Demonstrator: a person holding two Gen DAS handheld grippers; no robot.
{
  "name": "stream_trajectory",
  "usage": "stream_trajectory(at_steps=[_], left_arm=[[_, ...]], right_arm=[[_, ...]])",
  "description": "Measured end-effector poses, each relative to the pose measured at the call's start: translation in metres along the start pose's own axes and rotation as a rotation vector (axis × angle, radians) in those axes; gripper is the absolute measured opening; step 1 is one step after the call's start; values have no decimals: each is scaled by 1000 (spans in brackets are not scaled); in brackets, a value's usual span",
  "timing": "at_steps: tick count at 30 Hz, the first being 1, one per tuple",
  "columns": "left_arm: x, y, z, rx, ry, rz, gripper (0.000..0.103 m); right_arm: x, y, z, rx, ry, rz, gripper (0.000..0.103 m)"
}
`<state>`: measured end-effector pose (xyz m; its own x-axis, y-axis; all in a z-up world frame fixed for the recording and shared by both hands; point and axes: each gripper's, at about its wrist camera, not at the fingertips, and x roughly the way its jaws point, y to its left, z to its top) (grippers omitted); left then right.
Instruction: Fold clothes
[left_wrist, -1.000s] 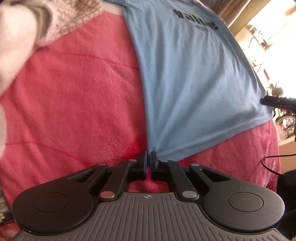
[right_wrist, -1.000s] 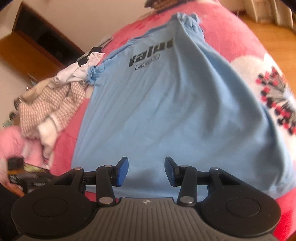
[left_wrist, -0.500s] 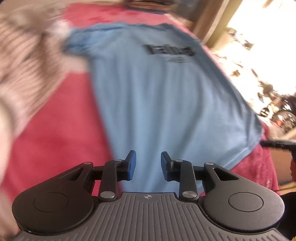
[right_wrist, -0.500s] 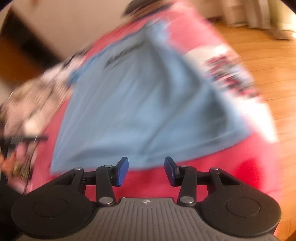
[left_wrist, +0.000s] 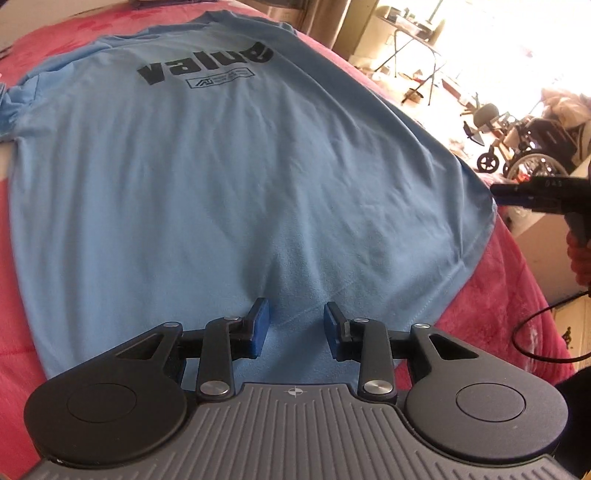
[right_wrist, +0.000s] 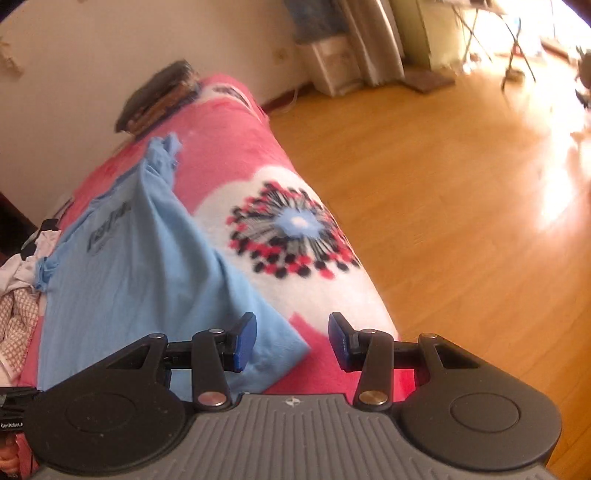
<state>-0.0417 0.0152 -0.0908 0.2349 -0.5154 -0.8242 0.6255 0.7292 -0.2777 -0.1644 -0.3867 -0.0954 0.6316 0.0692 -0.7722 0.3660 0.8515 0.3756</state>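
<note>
Blue T-shirt (left_wrist: 229, 184) lies flat on the bed since our left tool (left_wrist: 295, 328) let go; both tools gape, ready to fold.

blanket (right_wrist: 221, 122) open right of shirt (right_wrist: 147, 266), clothes pile (right_wrist: 14, 295) blocks left

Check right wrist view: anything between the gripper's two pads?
Only the blue T-shirt's hem corner and pink blanket show behind the right gripper's open gap; nothing is pinched.

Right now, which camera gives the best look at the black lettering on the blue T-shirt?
The left wrist view: the black lettering is sharp and faces the camera. In the right wrist view the lettering is small, blurred and skewed on the blue T-shirt.
</note>
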Motion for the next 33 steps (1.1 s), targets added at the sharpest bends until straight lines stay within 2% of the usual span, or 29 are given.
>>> stream_trajectory(at_steps=[5,7,8,10,12,13,18,21,23,25,27,30,33], left_arm=[[-3,6,-3,-20,5,-4,32],[-1,5,0,-18,8,-1,32],[0,4,0,-17,9,1,32],[1,4,0,-15,10,3,32],[2,4,0,-9,9,5,32],[2,3,-1,-6,9,5,32],[2,4,-1,-6,7,4,32],[2,4,-2,-4,3,2,32],[2,5,-2,-3,0,0,32],[2,5,-3,-3,-2,-1,32],[2,5,-2,1,1,-3,32],[1,6,-2,1,3,-8,32],[1,7,-1,-7,6,-8,33]], right_arm=[[5,24,-13,-169,24,-16,38],[4,37,-18,-244,24,-38,27],[5,40,-20,-265,24,-49,17],[2,46,-22,-291,8,-49,9],[-5,56,-23,-329,-14,-51,8],[-10,68,-26,-396,-35,-54,8],[-39,139,-59,-824,-165,34,8],[-39,149,-71,-922,-190,-12,8],[-27,136,-63,-864,-152,-123,8],[-5,111,-45,-709,-53,-280,10],[10,85,-29,-537,56,-360,10],[2,71,-11,-375,37,-335,12],[-12,68,7,-303,-36,-291,18]])
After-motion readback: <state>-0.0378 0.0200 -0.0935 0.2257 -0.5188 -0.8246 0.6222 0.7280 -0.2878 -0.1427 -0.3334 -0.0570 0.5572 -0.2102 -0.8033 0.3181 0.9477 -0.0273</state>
